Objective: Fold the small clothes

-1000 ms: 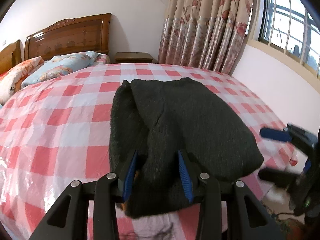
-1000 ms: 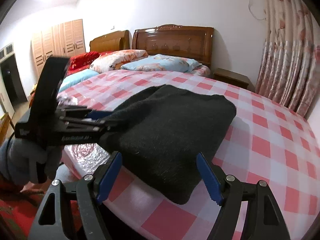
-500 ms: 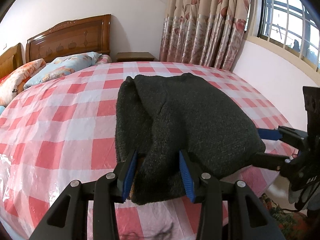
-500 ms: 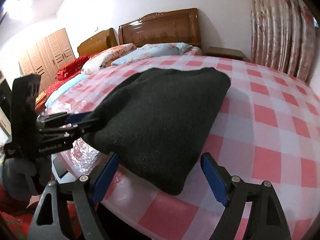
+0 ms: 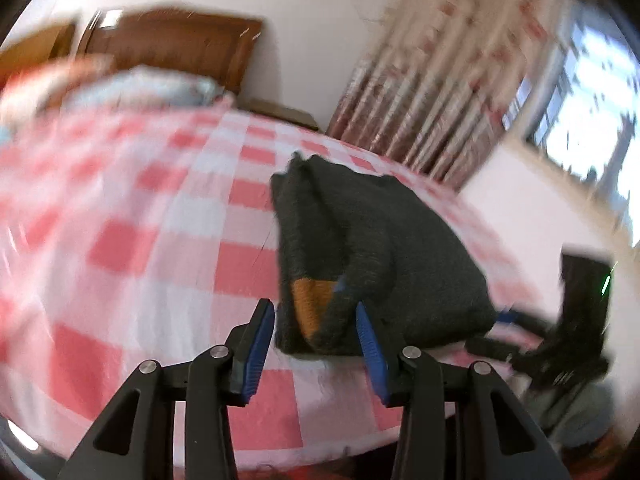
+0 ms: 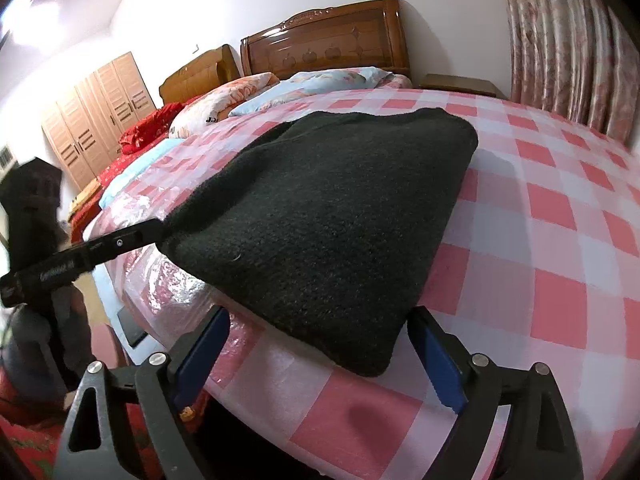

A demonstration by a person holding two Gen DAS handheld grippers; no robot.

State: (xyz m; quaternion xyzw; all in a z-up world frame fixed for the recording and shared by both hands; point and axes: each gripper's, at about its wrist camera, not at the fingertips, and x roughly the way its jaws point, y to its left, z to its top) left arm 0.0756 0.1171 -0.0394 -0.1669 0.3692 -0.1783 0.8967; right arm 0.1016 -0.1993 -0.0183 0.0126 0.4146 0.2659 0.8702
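Note:
A folded dark knitted garment lies on the red-and-white checked bed near its front corner. In the left wrist view it shows an orange patch at its near end. My left gripper is open, its jaws apart on either side of the garment's near end, not gripping it. It also shows from the side in the right wrist view, at the garment's left corner. My right gripper is open, its blue pads either side of the garment's front corner. It appears blurred in the left wrist view.
The bed has wooden headboards and pillows at the far end. Curtains and a window are on the right. A wardrobe stands at the far left. The bed edge drops off just below both grippers.
My left gripper has opened, let go of the garment's near end and drawn back fast; its view is blurred. The orange patch now shows. My right gripper has moved closer to the garment's corner.

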